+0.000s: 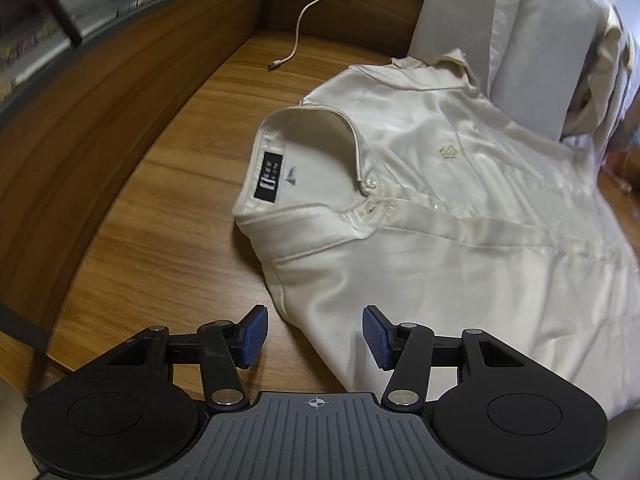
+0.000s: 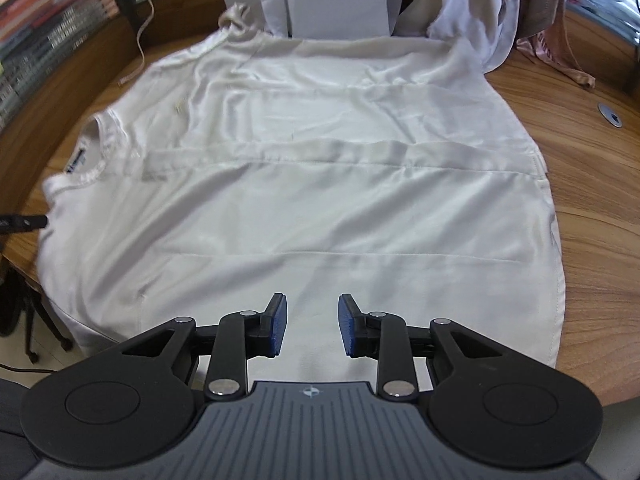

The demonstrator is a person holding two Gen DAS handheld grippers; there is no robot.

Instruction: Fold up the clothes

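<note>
Shirt (image 2: 304,184) spread flat, front up, on desk (image 1: 160,184) (sleeves hidden); both grippers (image 1: 315,336) (image 2: 307,326) open, empty; next needs an edge pinch.

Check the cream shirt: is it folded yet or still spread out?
Spread out. The cream shirt lies flat, front up, on the wooden table, collar and hem both showing. Left gripper and right gripper have open jaws, holding nothing.

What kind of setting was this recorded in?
Probably an office or study: a wood-grain desk with a cable grommet, shelves of books behind it, and a charging cable beside the shirt.
</note>
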